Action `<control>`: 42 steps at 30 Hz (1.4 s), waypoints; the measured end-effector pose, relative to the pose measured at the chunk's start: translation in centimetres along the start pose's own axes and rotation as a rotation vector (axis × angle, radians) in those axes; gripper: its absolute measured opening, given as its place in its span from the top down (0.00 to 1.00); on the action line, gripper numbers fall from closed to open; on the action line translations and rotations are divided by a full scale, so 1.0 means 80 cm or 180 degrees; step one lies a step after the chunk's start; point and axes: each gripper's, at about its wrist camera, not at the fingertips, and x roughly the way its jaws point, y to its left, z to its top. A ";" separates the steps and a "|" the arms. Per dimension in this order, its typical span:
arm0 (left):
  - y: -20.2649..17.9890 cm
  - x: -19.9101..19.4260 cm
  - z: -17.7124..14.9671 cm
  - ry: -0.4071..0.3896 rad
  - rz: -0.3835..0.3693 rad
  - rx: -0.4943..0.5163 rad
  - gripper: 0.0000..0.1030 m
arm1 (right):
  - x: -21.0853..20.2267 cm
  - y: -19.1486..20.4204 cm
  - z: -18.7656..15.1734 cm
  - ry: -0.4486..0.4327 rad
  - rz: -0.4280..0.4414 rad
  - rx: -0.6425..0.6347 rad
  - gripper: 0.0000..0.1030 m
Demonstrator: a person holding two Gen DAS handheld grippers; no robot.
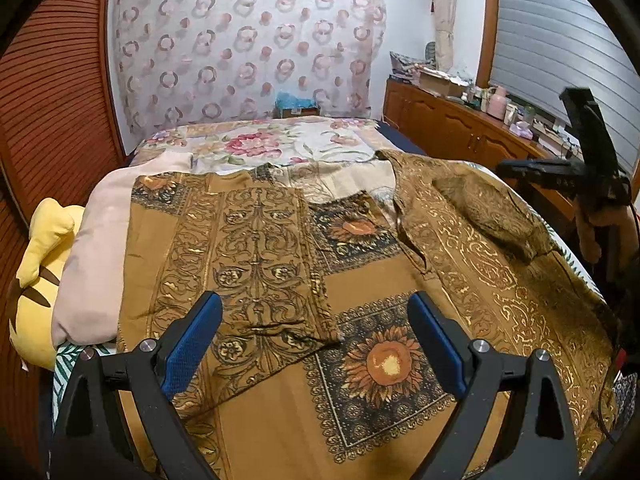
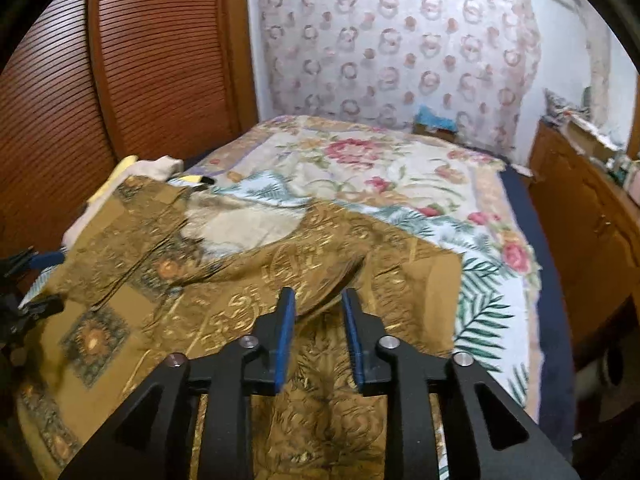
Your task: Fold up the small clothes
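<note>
Left wrist view first, reading from the left edge: a yellow plush toy (image 1: 38, 276) lies against the side of the bed (image 1: 256, 142), next to a pale pink cloth (image 1: 96, 256) that the garment partly covers. The task's thing, a brown shirt (image 1: 280, 392) printed with gold scrollwork and sunflower squares, is spread on the near end of the bed. Its left sleeve (image 1: 244, 272) is already turned in across the body, lying flat with its cuff close to the middle. The left gripper (image 1: 316, 344) hovers above the shirt with its blue fingers (image 1: 192, 344) wide apart and nothing between them. Further right, the shirt's other sleeve (image 1: 492, 212) is also brought over onto the right front, though it looks bunched rather than smooth, and beyond it the right gripper (image 1: 560, 168) shows as a dark shape near the wooden cabinet (image 1: 452, 124). Right wrist view, again from the left: the wooden louvred door (image 2: 132, 72), then the shirt, then the flowered bedspread. The right gripper's fingers (image 2: 286, 336) stand narrowly apart just over the folded-in sleeve, and I see no cloth pinched between them, so the sleeve seems to be lying free. My judgement is that the sleeve folds are about done, while the lengthwise folds of the body and a final smoothing are still left.
</note>
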 end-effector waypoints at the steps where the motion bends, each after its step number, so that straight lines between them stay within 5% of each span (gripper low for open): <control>1: 0.002 -0.001 0.001 -0.0039 0.0022 -0.0022 0.08 | -0.001 -0.001 -0.001 0.0009 0.0008 -0.0014 0.70; 10: 0.029 -0.006 0.010 -0.0194 0.0225 -0.0022 0.08 | 0.013 -0.027 -0.015 0.0192 -0.0366 -0.0058 0.62; 18: 0.075 -0.001 0.022 -0.0098 0.0153 -0.0143 0.08 | 0.060 -0.042 -0.033 0.0504 -0.0182 0.0073 0.62; 24: 0.107 -0.002 0.036 -0.0172 0.0214 -0.0137 0.09 | 0.067 -0.042 -0.037 0.0417 -0.0150 0.0047 0.53; 35: 0.156 0.040 0.057 0.0029 0.0281 -0.0185 0.45 | 0.067 -0.034 -0.041 0.0420 -0.0178 -0.0055 0.45; 42: 0.187 0.078 0.072 0.0193 0.0385 -0.0306 0.49 | 0.065 -0.033 -0.042 0.0414 -0.0171 -0.0047 0.44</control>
